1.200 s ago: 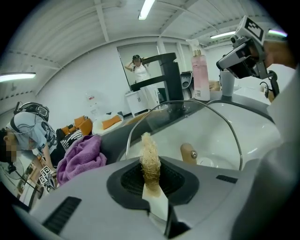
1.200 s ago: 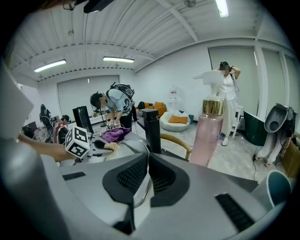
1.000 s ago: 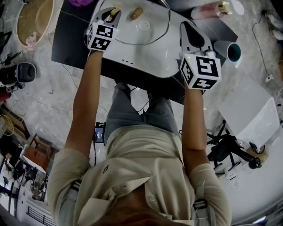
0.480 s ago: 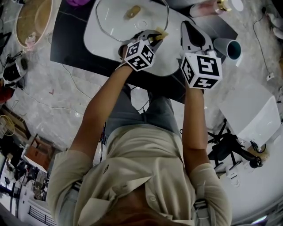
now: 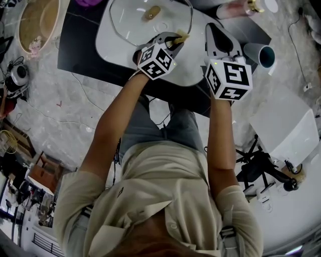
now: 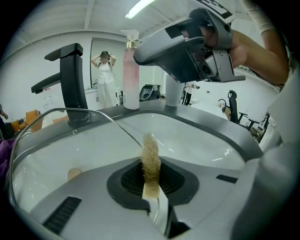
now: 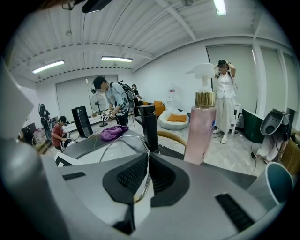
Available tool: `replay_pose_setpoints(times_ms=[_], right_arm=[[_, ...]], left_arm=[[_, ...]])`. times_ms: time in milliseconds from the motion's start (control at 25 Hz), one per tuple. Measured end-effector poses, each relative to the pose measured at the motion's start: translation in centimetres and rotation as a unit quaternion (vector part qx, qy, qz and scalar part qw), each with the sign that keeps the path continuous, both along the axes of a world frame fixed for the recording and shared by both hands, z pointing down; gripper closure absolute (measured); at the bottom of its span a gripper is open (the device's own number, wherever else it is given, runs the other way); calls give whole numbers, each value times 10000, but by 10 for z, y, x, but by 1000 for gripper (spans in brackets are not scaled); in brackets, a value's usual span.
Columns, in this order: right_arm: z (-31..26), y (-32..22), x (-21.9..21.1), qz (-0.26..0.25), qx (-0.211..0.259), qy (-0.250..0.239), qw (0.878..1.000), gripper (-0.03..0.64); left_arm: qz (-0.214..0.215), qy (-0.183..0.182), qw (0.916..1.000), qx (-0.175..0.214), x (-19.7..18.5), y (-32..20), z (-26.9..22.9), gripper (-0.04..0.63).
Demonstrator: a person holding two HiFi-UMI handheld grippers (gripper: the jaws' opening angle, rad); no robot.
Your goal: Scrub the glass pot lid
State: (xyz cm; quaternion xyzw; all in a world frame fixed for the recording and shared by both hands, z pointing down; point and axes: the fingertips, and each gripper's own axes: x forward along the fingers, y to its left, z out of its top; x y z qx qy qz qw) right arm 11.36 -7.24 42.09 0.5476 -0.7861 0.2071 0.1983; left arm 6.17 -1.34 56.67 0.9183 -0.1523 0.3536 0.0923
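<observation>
The glass pot lid with its wooden knob lies tilted in the white sink basin. My right gripper is at the basin's right edge, shut on the lid's metal rim, which runs between its jaws. My left gripper hangs over the basin's near right part, close beside the right one. It is shut on a tan fibre scrubber, which sticks up out of the left gripper. The lid's rim arcs just beyond the scrubber without touching it.
A black faucet and a pink pump bottle stand at the back of the basin. A teal cup sits to the right. A purple cloth lies on the black counter, and a wicker basket is far left.
My left gripper swung with the scrubber from the basin's far left rim to the near right, beside the right gripper. Over the last half second it barely moved. The right gripper stayed put.
</observation>
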Motion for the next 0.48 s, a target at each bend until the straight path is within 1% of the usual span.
replay_pose_setpoints(times_ms=[160, 280, 360, 480], right_arm=[[0, -2, -3, -9, 6, -5, 10000, 589], [2, -2, -5, -21, -3, -8, 10000, 589], [4, -2, -5, -29, -17, -2, 10000, 589], [5, -1, -5, -33, -37, 8, 10000, 589]], left_arm=[[-34, -95, 9999, 29, -9, -4, 3, 543], [-152, -261, 9995, 96, -26, -13, 9, 543], [-342, -424, 9984, 152, -48, -25, 15, 543], [-875, -731, 9932, 223, -102, -56, 19, 543]])
